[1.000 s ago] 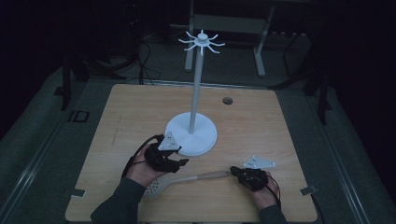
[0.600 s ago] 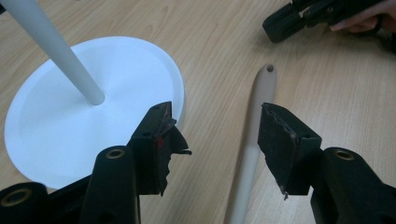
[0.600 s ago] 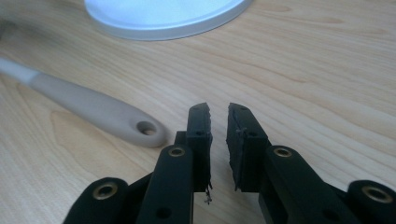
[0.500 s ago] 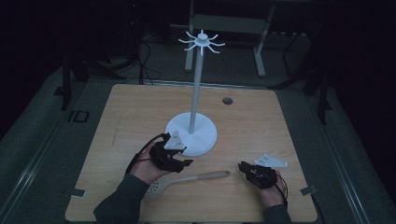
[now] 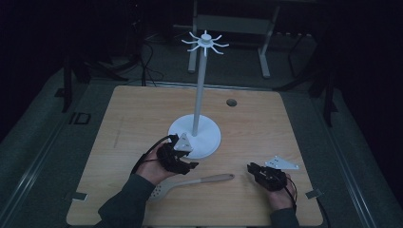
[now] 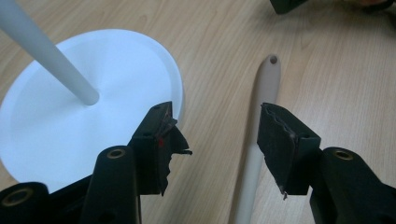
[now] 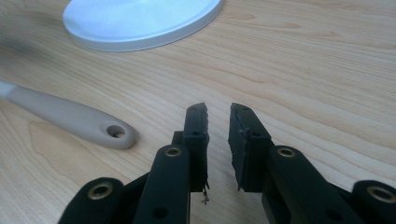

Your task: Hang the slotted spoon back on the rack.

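Two claws hovered over the counter (image 5: 133, 123): the left claw (image 6: 219, 135) stood open above the spatula (image 5: 190, 184). The right claw (image 7: 218, 140), empty and parted, had just been opening right of the handle's end, near the white stand (image 5: 209, 137).

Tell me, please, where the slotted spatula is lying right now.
In the high view the slotted spatula lies flat on the table near its front edge, between the left gripper and right gripper, just before the stand's white base.

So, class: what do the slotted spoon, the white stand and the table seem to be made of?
Slotted spoon: probably matte beige plastic or silicone; smooth, uniform, with a moulded hanging hole. White stand: likely plastic or painted metal; satin, faint sheen, seamless. Table: wood or wood-look laminate, with visible grain.
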